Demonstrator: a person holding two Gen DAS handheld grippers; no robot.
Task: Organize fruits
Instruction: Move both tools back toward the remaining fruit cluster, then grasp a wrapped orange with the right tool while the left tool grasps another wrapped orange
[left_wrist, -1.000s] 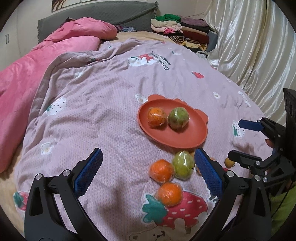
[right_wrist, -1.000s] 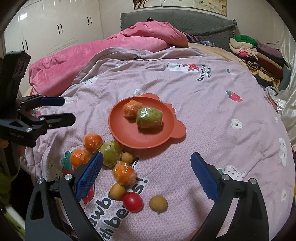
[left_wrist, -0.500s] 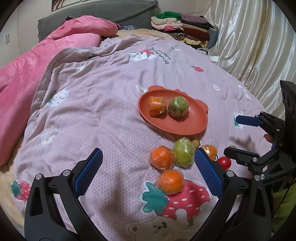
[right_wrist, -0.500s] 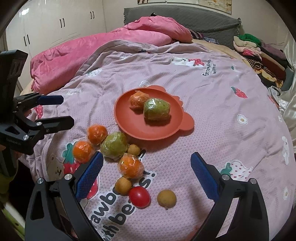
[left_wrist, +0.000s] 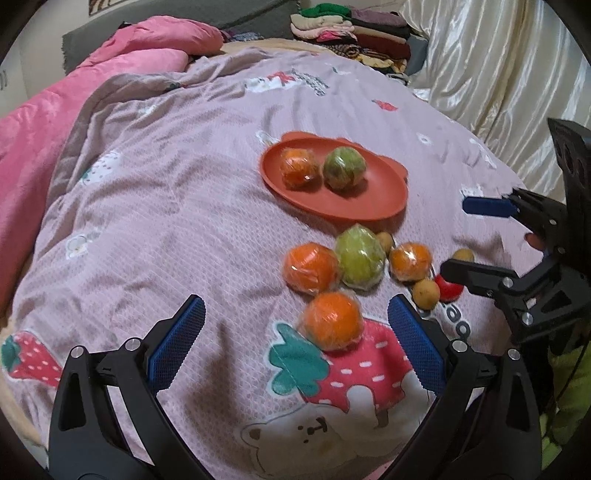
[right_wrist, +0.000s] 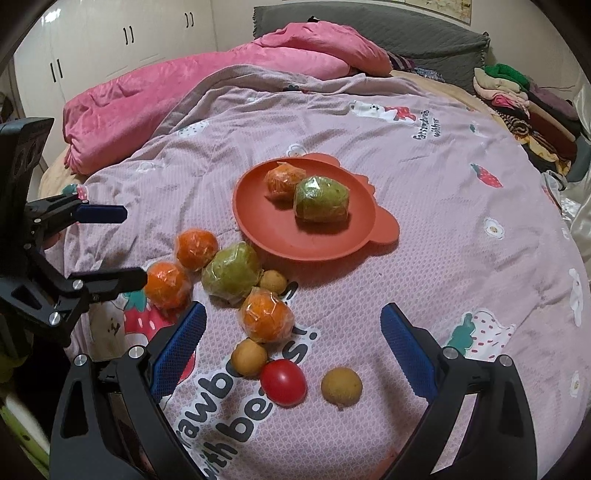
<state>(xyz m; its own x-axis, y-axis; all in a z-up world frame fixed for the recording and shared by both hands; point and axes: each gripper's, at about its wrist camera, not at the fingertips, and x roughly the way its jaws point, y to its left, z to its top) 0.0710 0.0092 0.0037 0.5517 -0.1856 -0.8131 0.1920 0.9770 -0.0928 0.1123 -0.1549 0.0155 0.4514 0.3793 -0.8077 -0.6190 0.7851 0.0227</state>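
An orange-red plate (right_wrist: 280, 229) (left_wrist: 369, 206) on the bedspread holds a wrapped orange (right_wrist: 283, 178) and a wrapped green fruit (right_wrist: 321, 199). In front of it lie three wrapped oranges (left_wrist: 330, 320) (left_wrist: 311, 266) (left_wrist: 410, 260), a wrapped green fruit (left_wrist: 360, 256), small brown fruits (right_wrist: 341, 384) and a red tomato (right_wrist: 283, 382). My left gripper (left_wrist: 293, 332) is open, its jaws either side of the nearest orange, a little short of it. My right gripper (right_wrist: 293, 338) is open above the tomato and a brown fruit (right_wrist: 249, 357), holding nothing.
A pink quilt (right_wrist: 184, 96) is bunched at the back left of the bed. Folded clothes (right_wrist: 524, 99) are stacked at the far right, beside a shiny curtain (left_wrist: 498, 74). White wardrobe doors (right_wrist: 110, 33) stand behind the bed.
Both grippers have moved closer to the loose fruit. The fruit pile now sits nearer the middle of each view. Both stay open.
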